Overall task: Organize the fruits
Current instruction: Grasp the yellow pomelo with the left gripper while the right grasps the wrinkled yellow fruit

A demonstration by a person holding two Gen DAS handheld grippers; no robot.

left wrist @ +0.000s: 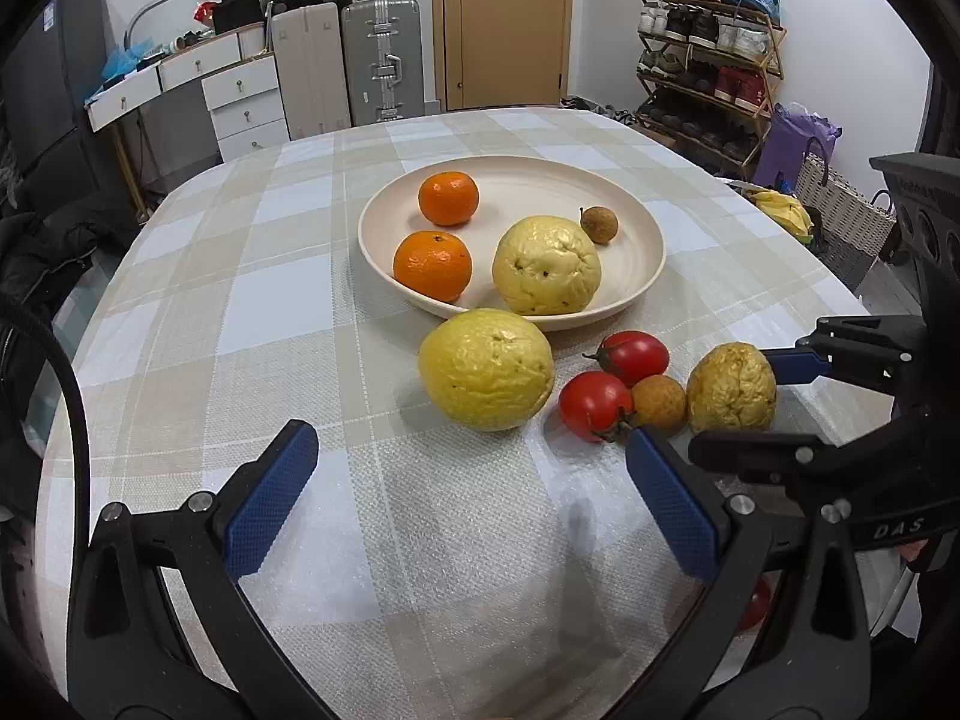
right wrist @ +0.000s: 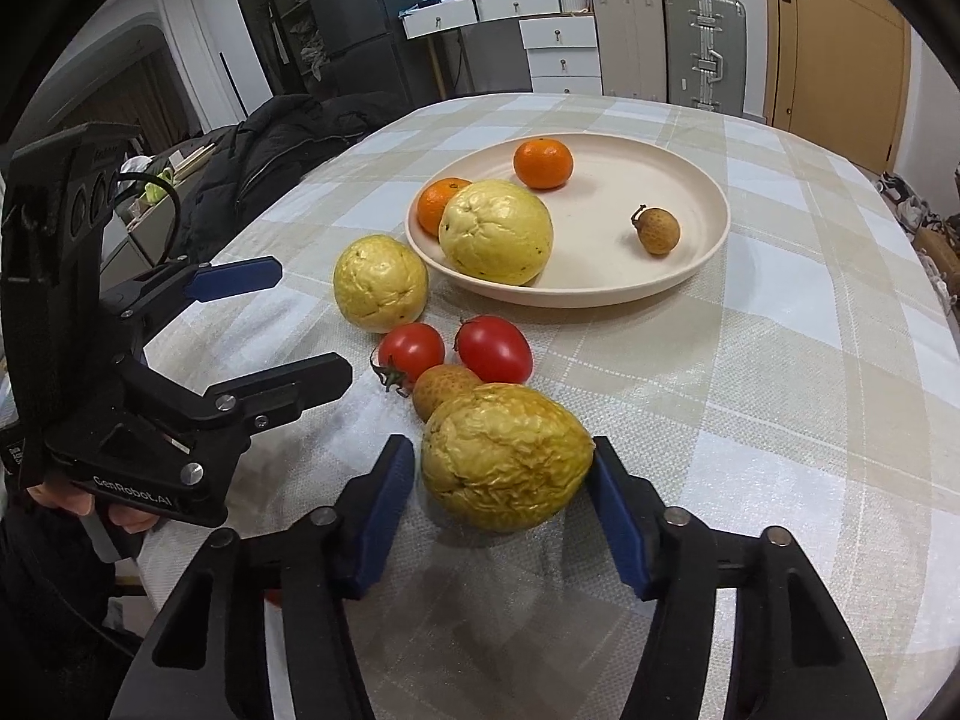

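Note:
A cream plate holds two oranges, a big yellow fruit and a small brown longan. On the checked cloth lie another big yellow fruit, two tomatoes, a brown longan and a wrinkled yellow passion fruit. My right gripper is open with its pads on either side of the passion fruit, right pad touching. My left gripper is open and empty, near the second yellow fruit.
The table's far edge curves round behind the plate. Beyond it stand suitcases, a drawer unit and a shoe rack. A black coat lies off the table's left side. A red fruit peeks out under my left gripper's right finger.

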